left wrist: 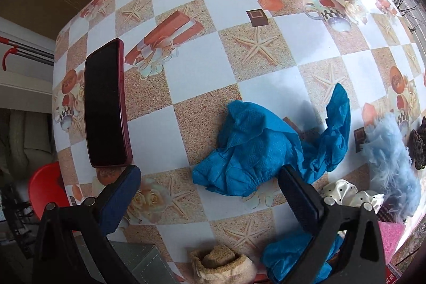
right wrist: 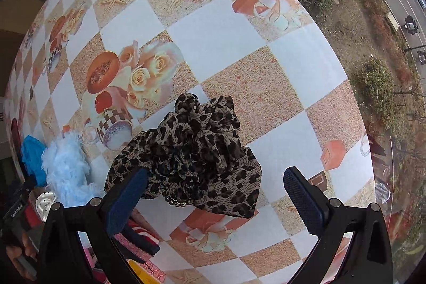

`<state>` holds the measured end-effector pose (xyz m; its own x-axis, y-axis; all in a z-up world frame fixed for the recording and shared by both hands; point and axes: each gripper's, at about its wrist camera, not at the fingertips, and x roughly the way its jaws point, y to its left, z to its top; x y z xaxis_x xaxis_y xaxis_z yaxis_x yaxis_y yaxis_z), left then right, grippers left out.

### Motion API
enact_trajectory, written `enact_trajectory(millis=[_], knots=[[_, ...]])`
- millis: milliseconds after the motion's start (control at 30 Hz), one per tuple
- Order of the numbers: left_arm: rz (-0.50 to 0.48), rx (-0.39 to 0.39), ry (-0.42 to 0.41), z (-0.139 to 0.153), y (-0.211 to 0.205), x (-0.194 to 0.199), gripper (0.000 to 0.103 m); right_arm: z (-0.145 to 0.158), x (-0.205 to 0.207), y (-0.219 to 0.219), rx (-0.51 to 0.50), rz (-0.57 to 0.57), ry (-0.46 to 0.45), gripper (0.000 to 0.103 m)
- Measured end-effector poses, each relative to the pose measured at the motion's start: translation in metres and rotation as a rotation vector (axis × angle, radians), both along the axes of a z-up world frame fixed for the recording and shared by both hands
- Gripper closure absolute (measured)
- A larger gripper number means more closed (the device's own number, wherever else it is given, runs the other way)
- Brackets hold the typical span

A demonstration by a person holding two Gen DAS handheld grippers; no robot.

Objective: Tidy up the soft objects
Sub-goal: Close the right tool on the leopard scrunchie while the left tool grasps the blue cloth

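Note:
In the left wrist view my left gripper [left wrist: 210,193] is open and empty above the table; a crumpled blue shoe cover [left wrist: 255,148] lies just ahead between the fingers. A second blue cover [left wrist: 290,257] and a beige sock [left wrist: 223,262] lie near the table's front edge. A fluffy light-blue scrunchie [left wrist: 391,164] and a white dotted scrunchie [left wrist: 346,193] lie to the right. In the right wrist view my right gripper [right wrist: 215,193] is open, with a leopard-print scrunchie [right wrist: 194,153] lying between its fingers on the table. The fluffy scrunchie [right wrist: 66,169] sits to its left.
A red-cased phone [left wrist: 105,105] lies face up at the table's left. A grey box [left wrist: 138,260] sits by the front edge. A red chair [left wrist: 48,188] stands beyond the left edge. The table's [right wrist: 306,65] right edge drops off beside a window. Pink and striped items [right wrist: 138,241] lie at the bottom left.

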<state>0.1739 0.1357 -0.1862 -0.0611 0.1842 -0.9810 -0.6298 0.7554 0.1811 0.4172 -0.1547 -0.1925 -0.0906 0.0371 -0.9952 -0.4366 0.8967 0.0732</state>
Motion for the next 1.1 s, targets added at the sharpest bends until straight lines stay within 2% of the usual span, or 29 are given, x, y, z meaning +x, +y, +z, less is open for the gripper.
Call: enact_trajectory(millis=[67, 200, 267, 367, 433, 533, 567, 667, 800, 833, 867, 1000, 1033, 1067, 1100], knots=[[0.027, -0.018, -0.03, -0.001, 0.003, 0.004, 0.0, -0.006, -0.002, 0.007, 0.004, 0.016, -0.003, 0.0], [0.034, -0.021, -0.02, -0.01, -0.001, 0.015, 0.0, -0.037, -0.017, 0.011, -0.034, 0.092, -0.009, 0.0], [0.039, -0.015, -0.023, -0.01, 0.0, 0.016, 0.0, -0.039, -0.02, 0.014, -0.057, 0.117, -0.03, 0.0], [0.045, 0.004, -0.06, 0.005, -0.002, 0.012, 0.0, -0.037, -0.024, 0.012, -0.047, 0.122, -0.035, 0.0], [0.04, 0.008, -0.088, 0.017, -0.009, 0.007, 0.0, -0.047, -0.016, 0.041, -0.046, 0.12, -0.042, 0.0], [0.044, -0.012, -0.119, 0.028, -0.008, 0.003, 0.0, -0.044, -0.019, 0.043, -0.042, 0.112, -0.046, 0.0], [0.051, -0.019, -0.126, 0.029, -0.006, 0.003, 0.0, -0.049, -0.007, 0.041, -0.039, 0.112, -0.045, 0.0], [0.066, -0.047, -0.115, 0.02, -0.006, 0.014, 0.0, -0.048, -0.009, 0.04, -0.032, 0.116, -0.053, 0.0], [0.055, -0.072, -0.071, -0.009, -0.002, 0.032, 0.0, -0.047, -0.015, 0.038, -0.031, 0.117, -0.048, 0.0], [0.053, -0.081, -0.059, -0.016, -0.002, 0.036, 0.004, -0.047, -0.014, 0.039, -0.03, 0.117, -0.05, 0.0], [0.053, -0.092, -0.045, -0.022, -0.002, 0.039, 0.013, -0.047, -0.014, 0.039, -0.03, 0.118, -0.049, 0.0], [0.059, -0.107, -0.049, -0.024, -0.003, 0.045, 0.021, -0.043, -0.02, 0.039, -0.033, 0.134, -0.062, 0.0], [0.048, -0.118, -0.057, -0.022, -0.005, 0.046, 0.031, -0.041, -0.022, 0.04, -0.035, 0.142, -0.073, 0.001], [0.034, -0.137, -0.068, -0.021, -0.01, 0.049, 0.046, -0.038, -0.026, 0.042, -0.027, 0.153, -0.087, 0.008], [0.016, -0.157, -0.082, -0.019, -0.015, 0.051, 0.055, -0.033, -0.03, 0.045, -0.016, 0.174, -0.109, 0.013]])
